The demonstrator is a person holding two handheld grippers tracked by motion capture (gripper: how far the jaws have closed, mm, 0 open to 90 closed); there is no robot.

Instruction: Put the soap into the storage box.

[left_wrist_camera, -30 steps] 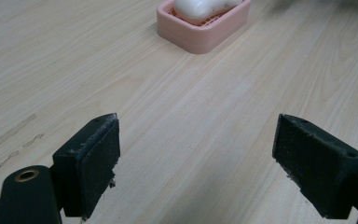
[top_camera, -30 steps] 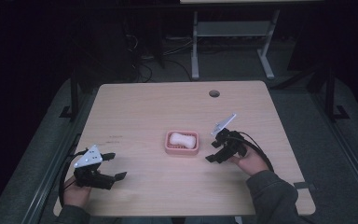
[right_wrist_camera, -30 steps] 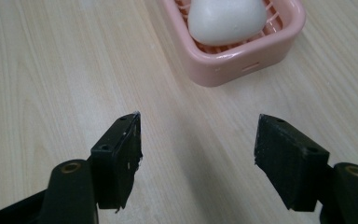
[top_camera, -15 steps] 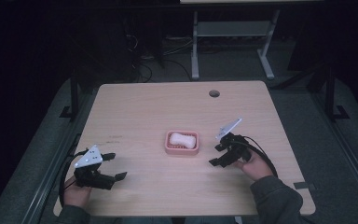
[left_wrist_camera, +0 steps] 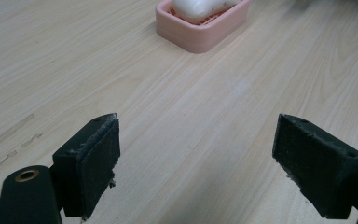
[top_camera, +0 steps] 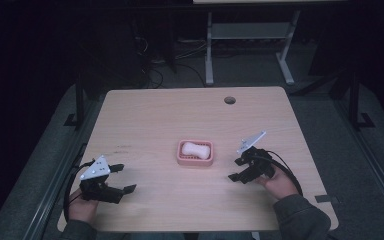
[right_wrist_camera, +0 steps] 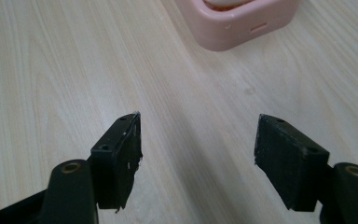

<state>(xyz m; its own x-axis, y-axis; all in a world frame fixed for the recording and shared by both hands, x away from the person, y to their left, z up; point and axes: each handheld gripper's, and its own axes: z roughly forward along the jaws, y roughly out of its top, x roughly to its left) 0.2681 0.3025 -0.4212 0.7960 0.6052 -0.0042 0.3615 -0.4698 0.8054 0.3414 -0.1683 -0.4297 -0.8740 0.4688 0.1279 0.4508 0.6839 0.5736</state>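
Observation:
A pink soap dish [top_camera: 195, 159] sits near the middle of the wooden table [top_camera: 170, 115], with a white bar of soap [top_camera: 195, 149] lying in it. My left gripper [top_camera: 124, 178] rests near the front left corner, open and holding nothing, pointing toward the dish. My right gripper [top_camera: 235, 169] is just right of the dish, a short gap away, also open with nothing in it. The left gripper view has the dish [left_wrist_camera: 205, 32] and soap [left_wrist_camera: 196, 7] far ahead of the spread jaws [left_wrist_camera: 198, 158]. In the right gripper view the dish [right_wrist_camera: 233, 28] lies close ahead of the open jaws [right_wrist_camera: 198, 149].
A round cable hole [top_camera: 230, 100] is in the table's far right part. Behind the table stand the metal legs of another desk [top_camera: 209, 55], with cables on the dark floor. A dark strip of tape [top_camera: 326, 198] sits at the table's front right edge.
My right gripper has drawn back slightly from the dish, to the right and toward the person. The left gripper, dish and soap have stayed put.

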